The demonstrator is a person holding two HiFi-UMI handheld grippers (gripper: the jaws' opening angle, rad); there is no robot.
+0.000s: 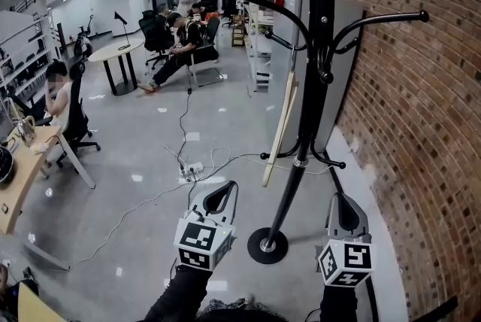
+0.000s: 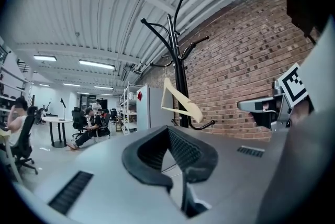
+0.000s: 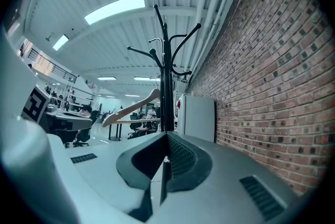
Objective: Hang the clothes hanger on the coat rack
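The pale wooden clothes hanger (image 1: 279,129), a slim triangle on a thin hook, hangs from a curved upper arm of the black metal coat rack (image 1: 321,50). Its crossbar lies roughly level, close beside the pole. The left tool (image 1: 222,192) and right tool (image 1: 338,202) are both clenched on nothing.

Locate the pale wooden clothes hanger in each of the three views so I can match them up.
Head view: pale wooden clothes hanger at centre, seen edge-on, just left of the rack's pole.
Left gripper view: hanger at centre, overlapping the pole.
Right gripper view: hanger left of centre, left of the pole.
Shared landmark: black metal coat rack, beside the brick wall in all three.
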